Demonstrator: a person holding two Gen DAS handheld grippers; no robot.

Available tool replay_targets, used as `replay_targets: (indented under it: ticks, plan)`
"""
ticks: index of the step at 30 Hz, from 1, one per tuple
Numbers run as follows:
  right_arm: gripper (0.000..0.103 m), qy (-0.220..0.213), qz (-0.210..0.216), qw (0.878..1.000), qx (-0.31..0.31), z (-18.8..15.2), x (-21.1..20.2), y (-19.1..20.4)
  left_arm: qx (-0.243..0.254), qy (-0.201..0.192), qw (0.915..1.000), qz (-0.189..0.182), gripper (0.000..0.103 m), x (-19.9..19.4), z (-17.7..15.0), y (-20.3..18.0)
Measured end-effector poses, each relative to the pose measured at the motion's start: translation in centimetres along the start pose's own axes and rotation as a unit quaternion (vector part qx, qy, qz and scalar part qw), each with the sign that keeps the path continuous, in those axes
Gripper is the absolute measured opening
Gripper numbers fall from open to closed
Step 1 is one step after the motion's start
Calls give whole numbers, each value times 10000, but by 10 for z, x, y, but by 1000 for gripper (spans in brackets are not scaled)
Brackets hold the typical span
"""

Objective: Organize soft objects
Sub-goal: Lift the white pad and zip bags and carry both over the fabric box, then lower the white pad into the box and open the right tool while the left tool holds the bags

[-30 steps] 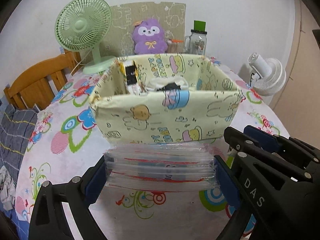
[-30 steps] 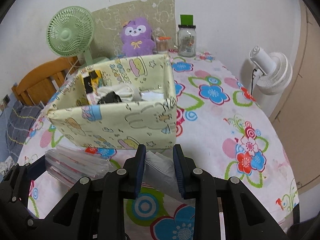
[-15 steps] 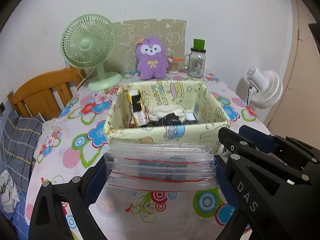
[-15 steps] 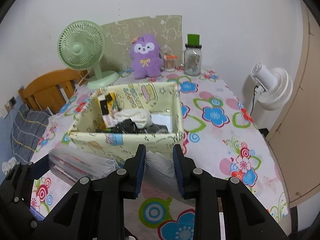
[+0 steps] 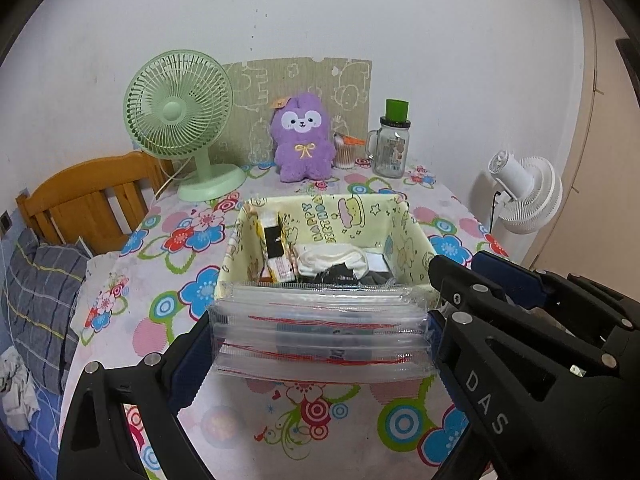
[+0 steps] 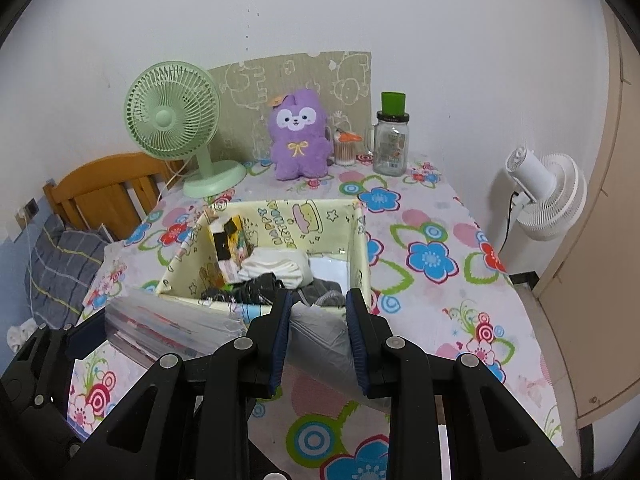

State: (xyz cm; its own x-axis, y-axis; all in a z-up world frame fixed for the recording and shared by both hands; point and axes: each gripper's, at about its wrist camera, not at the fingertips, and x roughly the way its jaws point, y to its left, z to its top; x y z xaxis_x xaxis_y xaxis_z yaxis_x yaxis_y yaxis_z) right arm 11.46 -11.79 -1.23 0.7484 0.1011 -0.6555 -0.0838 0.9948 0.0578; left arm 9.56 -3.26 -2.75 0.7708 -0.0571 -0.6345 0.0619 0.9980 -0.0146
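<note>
My left gripper [image 5: 320, 332] is shut on a stack of clear zip bags [image 5: 320, 332] with red seal lines, held above the near edge of the yellow fabric box [image 5: 404, 236]. The stack also shows in the right wrist view [image 6: 176, 326]. My right gripper [image 6: 318, 332] is shut on a grey plastic packet [image 6: 320, 336], held over the box's near right corner [image 6: 360, 248]. The box holds white and dark cloth items [image 6: 280, 268] and an upright yellow-black packet [image 6: 228, 244].
A floral tablecloth [image 6: 432, 256] covers the table. At the back stand a green fan [image 6: 172, 120], a purple plush [image 6: 296, 136], a cotton-swab cup [image 6: 344, 148] and a glass jar [image 6: 390, 140]. A wooden chair [image 5: 88, 200] is left, a white fan [image 6: 548, 196] right.
Both grippers have risen and drawn back with their loads; the box now lies lower in view and its inside shows from above.
</note>
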Motion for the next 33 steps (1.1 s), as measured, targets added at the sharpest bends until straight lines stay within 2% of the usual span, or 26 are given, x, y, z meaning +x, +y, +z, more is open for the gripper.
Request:
replay_targets:
  ticks: [14,33]
  plan:
    - [31,-85,132,9999,-65,22,10,3,-56,-83,9999,38,98,9,19,4]
    - [31,-45,319,9993,-176,50,48,11,-81,-41,9998,151,98,41,44,18]
